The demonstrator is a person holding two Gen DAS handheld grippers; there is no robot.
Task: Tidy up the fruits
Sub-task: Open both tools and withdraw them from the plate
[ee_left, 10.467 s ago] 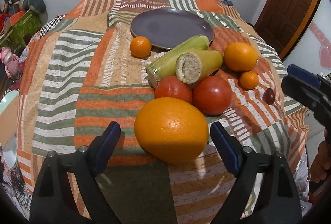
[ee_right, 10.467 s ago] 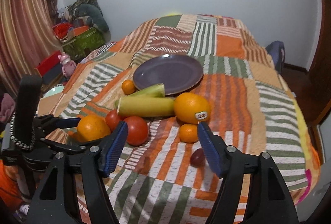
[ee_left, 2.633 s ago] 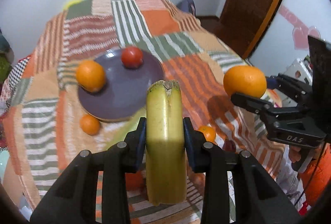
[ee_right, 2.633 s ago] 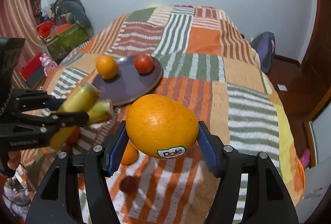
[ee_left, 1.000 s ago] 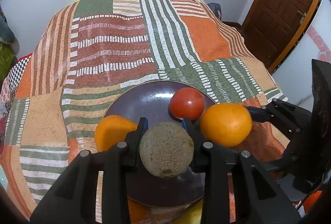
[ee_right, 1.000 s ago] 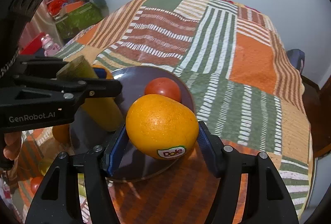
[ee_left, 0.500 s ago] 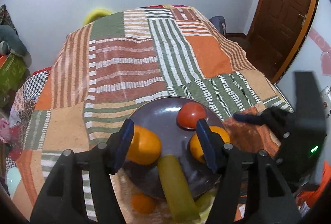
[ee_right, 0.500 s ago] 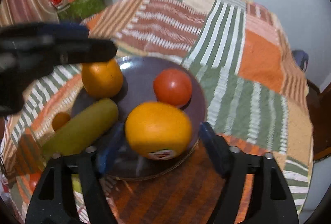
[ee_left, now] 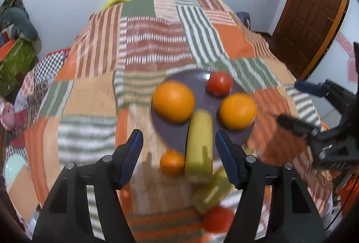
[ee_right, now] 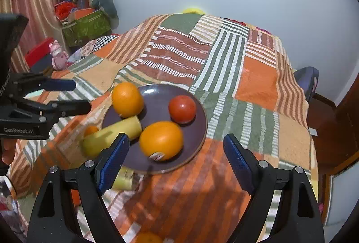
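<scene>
The left gripper (ee_left: 179,159) hangs with its jaws spread wide and nothing between them; the right gripper (ee_right: 176,159) is likewise released and bare. Just ahead, the purple plate (ee_right: 157,95) lies on the patchwork bedspread (ee_right: 179,52) holding 2 oranges (ee_right: 127,99) (ee_right: 161,140) and 1 tomato (ee_right: 182,109). A corn cob (ee_right: 112,134) leans over the plate's near-left rim, its far end on the plate. A small mandarin (ee_left: 171,162) sits beside the cob, off the plate.
</scene>
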